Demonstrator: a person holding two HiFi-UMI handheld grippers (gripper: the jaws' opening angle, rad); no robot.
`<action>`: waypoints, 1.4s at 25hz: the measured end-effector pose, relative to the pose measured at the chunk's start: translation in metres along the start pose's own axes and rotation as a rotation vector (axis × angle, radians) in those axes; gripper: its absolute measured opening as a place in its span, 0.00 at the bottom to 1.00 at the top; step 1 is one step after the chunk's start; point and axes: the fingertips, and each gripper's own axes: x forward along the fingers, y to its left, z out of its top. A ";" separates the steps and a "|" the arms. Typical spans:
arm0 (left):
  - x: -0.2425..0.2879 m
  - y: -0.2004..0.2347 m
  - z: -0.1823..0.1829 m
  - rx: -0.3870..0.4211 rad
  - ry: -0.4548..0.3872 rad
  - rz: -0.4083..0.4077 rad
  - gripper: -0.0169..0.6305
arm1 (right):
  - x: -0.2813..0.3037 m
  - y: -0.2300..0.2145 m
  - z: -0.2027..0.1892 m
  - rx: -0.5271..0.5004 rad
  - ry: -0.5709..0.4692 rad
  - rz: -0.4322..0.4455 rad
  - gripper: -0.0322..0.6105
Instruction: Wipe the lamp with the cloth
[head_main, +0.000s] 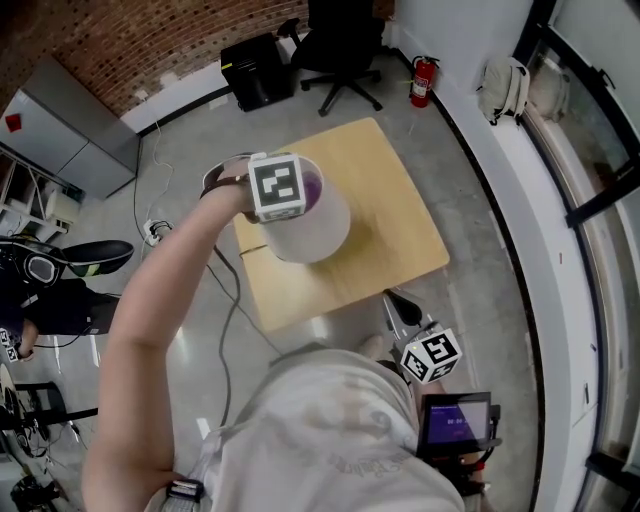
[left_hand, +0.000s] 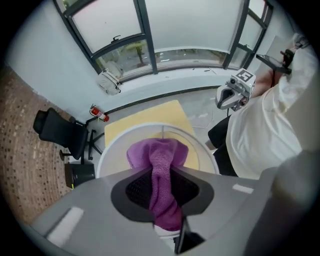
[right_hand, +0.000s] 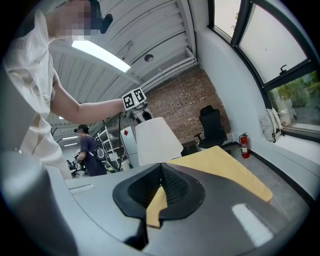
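**Purple cloth poised at the top of the lamp**

At the left of the lamp (head_main: 318, 235), the person's bare forearm reaches in from below. It carries the left gripper (left_hand: 161, 172), which points straight down over the lamp's white shade. Its jaws stand partly apart and are closed on the cloth (left_hand: 156, 152), a purple terry piece pinched between the pads. The cloth's loose end bunches below the jaws inside the ring of the lamp's top rim (whether it actually touches the shade cannot be told). In the head view the gripper's marker cube covers most of the lamp's top, and only a sliver of purple shows beside it.

The lamp stands upright on a square wooden table (head_main: 400, 215), toward the table's left half. Beyond the lamp, by the far wall, are a black office chair (head_main: 340, 45) and, to the right of it, a red fire extinguisher (head_main: 423, 80).

To the right of the lamp and nearer the person, the right gripper (right_hand: 161, 167) hangs off the table's near edge, well apart from the lamp and roughly level. Its jaws meet at the tips and hold nothing. Through the gap behind them only the table's edge shows, with the lamp's shade rising just beyond.
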 end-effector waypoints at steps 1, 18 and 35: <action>0.000 0.004 0.007 0.015 -0.023 0.030 0.15 | 0.000 0.001 0.001 0.002 -0.001 -0.002 0.07; -0.051 0.023 0.007 -0.214 -0.238 0.114 0.15 | -0.001 0.001 -0.004 -0.001 0.003 -0.008 0.07; -0.122 -0.045 -0.045 -0.573 -1.008 0.328 0.15 | 0.033 0.043 0.006 -0.098 0.058 0.077 0.07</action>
